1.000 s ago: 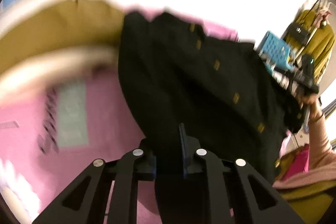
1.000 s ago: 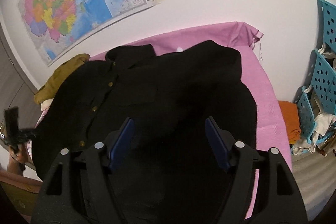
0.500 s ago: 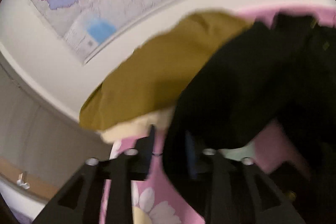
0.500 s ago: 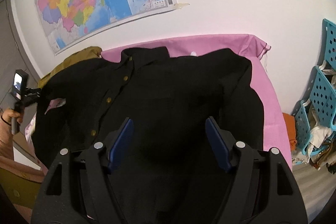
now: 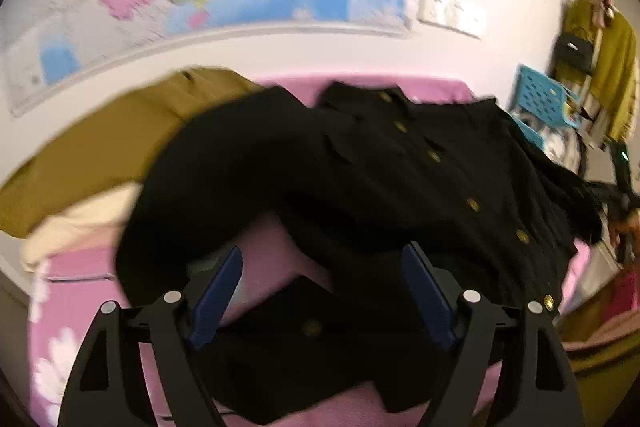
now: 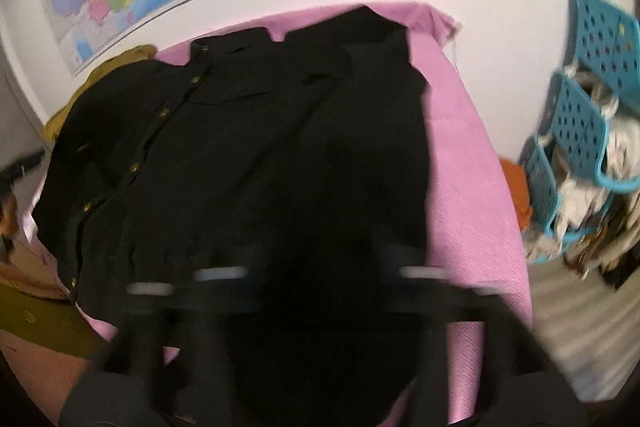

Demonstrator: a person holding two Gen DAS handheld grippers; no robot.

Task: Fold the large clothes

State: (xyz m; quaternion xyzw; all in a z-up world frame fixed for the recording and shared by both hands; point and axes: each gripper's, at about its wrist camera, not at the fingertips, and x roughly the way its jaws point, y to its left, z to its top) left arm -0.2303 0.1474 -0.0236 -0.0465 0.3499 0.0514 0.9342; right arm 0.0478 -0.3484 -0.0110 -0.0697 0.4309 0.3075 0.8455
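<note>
The left gripper (image 5: 322, 291) has just opened its jaws wide and let go of the shirt (image 5: 400, 179); a second ago they were pinched on its cloth. The freed sleeve now lies curved over the bed (image 5: 80, 267) toward its left edge, beside the mustard garment (image 5: 120, 139). The right gripper (image 6: 320, 291) has just been closing. Blur hides its jaws, but they look nearly together, with black cloth under them near the bed's front edge; whether they grip it I cannot tell. The shirt lies spread, buttons up, collar toward the wall. The sleeve fold looks placed, and the right side seems next.
</note>
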